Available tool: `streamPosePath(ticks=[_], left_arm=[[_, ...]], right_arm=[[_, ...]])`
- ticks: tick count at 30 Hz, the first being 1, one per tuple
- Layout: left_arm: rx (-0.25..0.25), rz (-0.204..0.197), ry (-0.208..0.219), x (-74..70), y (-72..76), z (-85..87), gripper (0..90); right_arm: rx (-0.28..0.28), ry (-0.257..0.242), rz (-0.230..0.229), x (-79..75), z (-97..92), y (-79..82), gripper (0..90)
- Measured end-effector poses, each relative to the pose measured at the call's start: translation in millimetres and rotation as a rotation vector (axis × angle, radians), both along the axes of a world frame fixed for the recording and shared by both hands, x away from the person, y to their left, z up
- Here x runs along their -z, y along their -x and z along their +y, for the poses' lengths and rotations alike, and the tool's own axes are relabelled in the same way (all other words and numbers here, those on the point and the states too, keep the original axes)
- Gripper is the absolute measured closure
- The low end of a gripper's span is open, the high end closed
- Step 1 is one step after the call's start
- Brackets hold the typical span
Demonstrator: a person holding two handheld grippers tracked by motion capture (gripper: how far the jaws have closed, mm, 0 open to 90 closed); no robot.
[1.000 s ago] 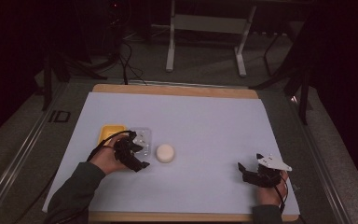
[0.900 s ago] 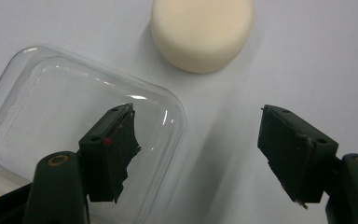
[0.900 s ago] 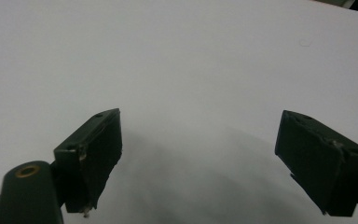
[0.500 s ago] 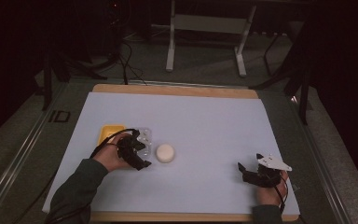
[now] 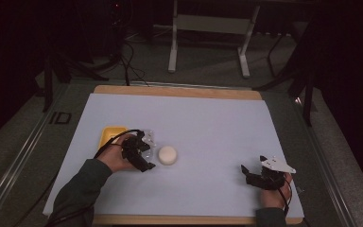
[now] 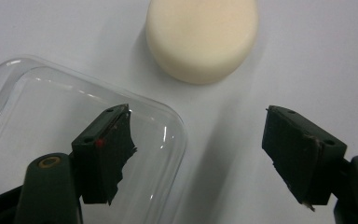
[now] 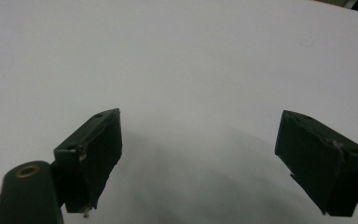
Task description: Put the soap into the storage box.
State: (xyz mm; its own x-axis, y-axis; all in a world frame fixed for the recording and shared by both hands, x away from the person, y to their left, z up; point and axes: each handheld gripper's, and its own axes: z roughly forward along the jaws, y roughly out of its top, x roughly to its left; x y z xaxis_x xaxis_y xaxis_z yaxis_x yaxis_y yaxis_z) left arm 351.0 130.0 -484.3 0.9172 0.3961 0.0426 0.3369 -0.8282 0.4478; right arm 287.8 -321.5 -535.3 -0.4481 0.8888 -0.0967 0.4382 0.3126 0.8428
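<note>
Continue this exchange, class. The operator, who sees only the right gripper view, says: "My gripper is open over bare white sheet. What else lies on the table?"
Observer: A round cream-white puck lies left of the middle.
Operator: Is anything next to it?
Observer: A clear plastic tray with rounded corners lies beside it without touching it.
Operator: And where is the other gripper?
Observer: The left gripper hangs over that tray's corner. Its jaws have just been opening, and the tray's edge lies between them, not pressed.
</note>
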Motion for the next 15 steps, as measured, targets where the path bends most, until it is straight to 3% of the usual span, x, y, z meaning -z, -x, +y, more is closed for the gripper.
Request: streamPosePath(ticks=[15], left_arm=[[0.013, 0.018, -0.034, 0.7, -5.5, -9.9, 19.9]], right_arm=[[-0.003, 0.0, 0.0, 0.0, 0.0, 0.0, 14.8]])
